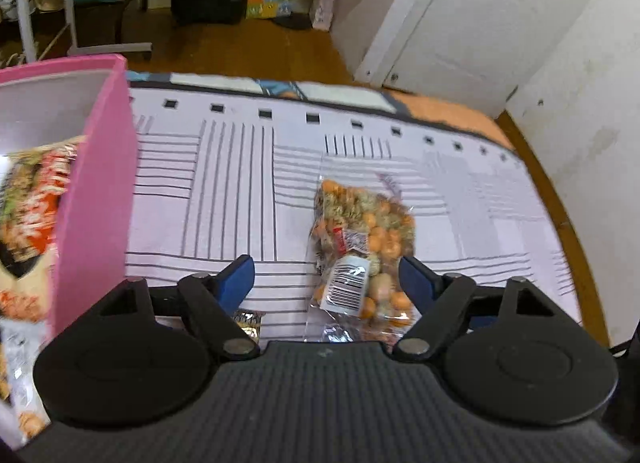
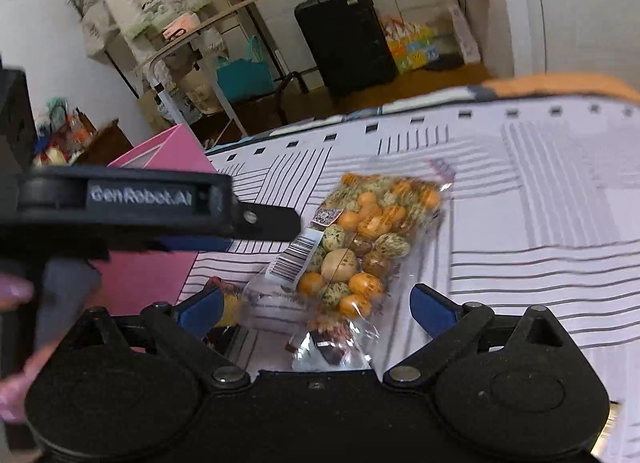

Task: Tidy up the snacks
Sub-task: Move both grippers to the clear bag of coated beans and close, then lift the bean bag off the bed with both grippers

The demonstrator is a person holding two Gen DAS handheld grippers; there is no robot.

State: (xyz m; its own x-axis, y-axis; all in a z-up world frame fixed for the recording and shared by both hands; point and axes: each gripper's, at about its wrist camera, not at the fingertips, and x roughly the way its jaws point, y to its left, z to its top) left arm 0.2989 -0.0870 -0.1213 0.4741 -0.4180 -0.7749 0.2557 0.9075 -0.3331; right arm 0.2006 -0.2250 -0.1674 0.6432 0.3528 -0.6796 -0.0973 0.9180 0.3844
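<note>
A clear bag of orange and green round snacks with a barcode label lies flat on the striped cloth. My left gripper is open above its near end, blue pads to either side, not touching. In the right wrist view the same bag lies ahead of my open right gripper. A pink box at the left holds several snack packets; it also shows in the right wrist view. The left gripper's black body crosses the right view's left side.
A small gold-wrapped snack lies by the left pad, and small wrapped pieces lie near the right gripper. The striped cloth covers a table with an orange edge. A black suitcase, shelves and bags stand on the floor beyond.
</note>
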